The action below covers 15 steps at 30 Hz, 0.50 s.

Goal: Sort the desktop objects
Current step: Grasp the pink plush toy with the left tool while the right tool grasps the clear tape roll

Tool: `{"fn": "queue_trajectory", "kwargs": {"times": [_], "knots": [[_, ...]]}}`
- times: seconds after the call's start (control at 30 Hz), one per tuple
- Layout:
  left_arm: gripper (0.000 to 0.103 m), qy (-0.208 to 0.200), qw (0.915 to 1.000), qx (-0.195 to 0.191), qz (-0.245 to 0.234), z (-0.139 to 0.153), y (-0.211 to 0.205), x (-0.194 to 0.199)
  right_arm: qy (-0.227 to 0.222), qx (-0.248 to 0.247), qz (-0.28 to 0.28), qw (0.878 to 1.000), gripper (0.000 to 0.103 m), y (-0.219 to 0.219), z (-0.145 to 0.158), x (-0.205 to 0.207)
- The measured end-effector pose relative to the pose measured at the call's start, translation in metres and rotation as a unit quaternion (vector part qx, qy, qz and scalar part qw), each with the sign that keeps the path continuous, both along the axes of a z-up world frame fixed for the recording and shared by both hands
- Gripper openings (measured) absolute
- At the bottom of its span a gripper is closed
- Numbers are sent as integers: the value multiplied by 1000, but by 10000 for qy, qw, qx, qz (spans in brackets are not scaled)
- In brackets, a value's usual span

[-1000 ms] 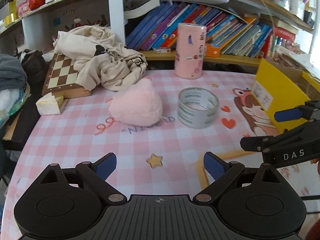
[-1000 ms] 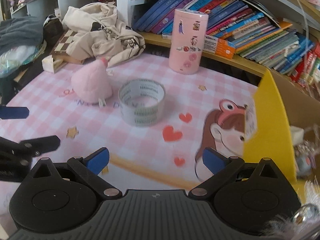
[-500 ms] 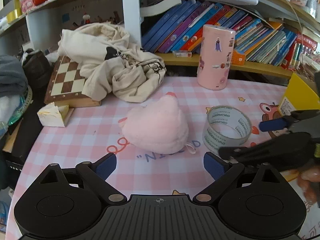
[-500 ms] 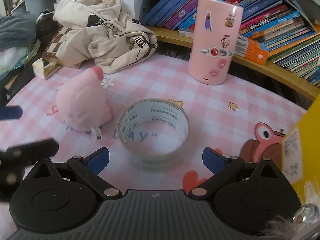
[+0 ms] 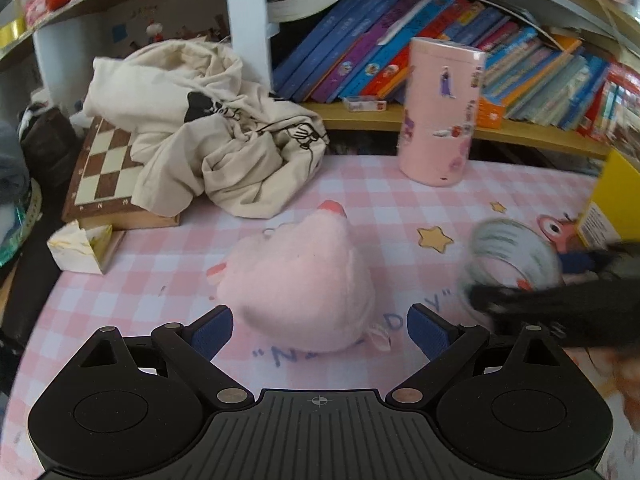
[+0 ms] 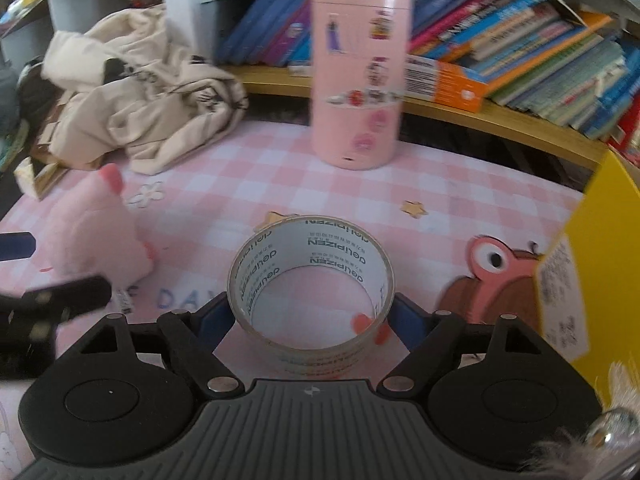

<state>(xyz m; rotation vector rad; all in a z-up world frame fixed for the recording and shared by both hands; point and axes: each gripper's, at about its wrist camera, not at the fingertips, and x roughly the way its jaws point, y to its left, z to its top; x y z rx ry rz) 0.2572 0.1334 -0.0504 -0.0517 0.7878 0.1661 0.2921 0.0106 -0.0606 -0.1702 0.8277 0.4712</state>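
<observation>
A pink plush toy (image 5: 300,280) lies on the pink checked mat, between the open fingers of my left gripper (image 5: 320,326). It also shows at the left in the right wrist view (image 6: 96,236). A clear tape roll (image 6: 312,280) stands on the mat between the open fingers of my right gripper (image 6: 310,316), which flank it on both sides. In the left wrist view the tape roll (image 5: 508,256) is blurred at the right, with the right gripper's dark arm in front of it.
A tall pink canister (image 6: 360,76) stands at the back by the bookshelf. A cream cloth (image 5: 208,132) lies over a chessboard (image 5: 104,176) at the back left. A yellow box (image 6: 596,264) stands at the right. A small paper box (image 5: 80,246) sits at the left edge.
Both grippers have moved forward. The left now brackets the plush toy and the right now brackets the tape roll. Both stay open.
</observation>
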Motion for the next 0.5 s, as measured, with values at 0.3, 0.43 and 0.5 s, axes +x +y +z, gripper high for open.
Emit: {"fn": "queue_trajectory", "kwargs": {"times": [0.3, 0.43, 0.5], "knots": [[101, -21, 9992, 233, 338, -13, -6, 26, 11, 58, -73, 10000, 82, -8, -1, -1], [101, 118, 9986, 94, 516, -20, 6, 30, 1, 29, -86, 10000, 82, -6, -3, 0], [99, 187, 9980, 24, 605, -24, 11, 32, -12, 21, -82, 10000, 82, -6, -3, 0]]}}
